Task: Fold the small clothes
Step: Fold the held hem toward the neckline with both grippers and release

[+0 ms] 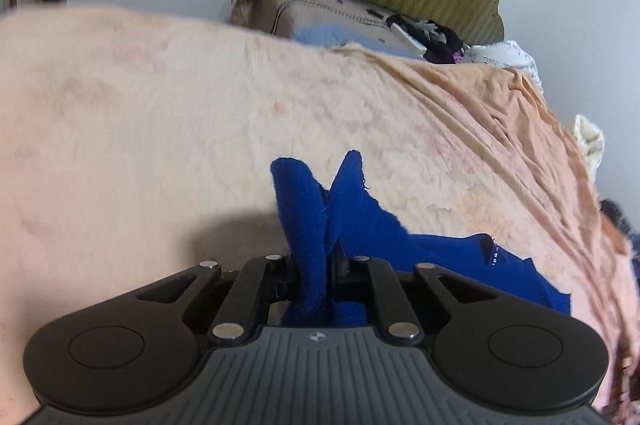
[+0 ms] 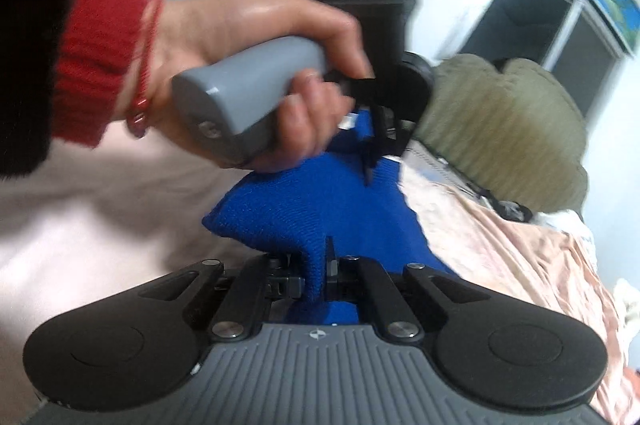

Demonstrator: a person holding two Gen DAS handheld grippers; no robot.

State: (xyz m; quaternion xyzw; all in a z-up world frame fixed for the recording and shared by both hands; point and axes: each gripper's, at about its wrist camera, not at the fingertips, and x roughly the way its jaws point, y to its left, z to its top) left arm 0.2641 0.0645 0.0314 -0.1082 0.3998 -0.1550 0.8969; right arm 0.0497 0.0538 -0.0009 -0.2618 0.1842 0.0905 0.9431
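Gripping the blue knit garment [image 1: 360, 225] over the bed [image 1: 120, 105], left claw [image 1: 316, 265] and right claw [image 2: 318, 265] both clamp bunched fabric. Lift evenly, keep the edge taut, avoid twisting while folding.

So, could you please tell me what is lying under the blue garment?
The blue garment lies on a peach bedsheet, pinched by the left gripper and right gripper. The sheet directly beneath it is covered, so anything there stays hidden.

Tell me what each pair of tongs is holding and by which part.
Both are shut on the blue knit garment: left tongs pinch a bunched edge fold, right tongs another gathered edge.
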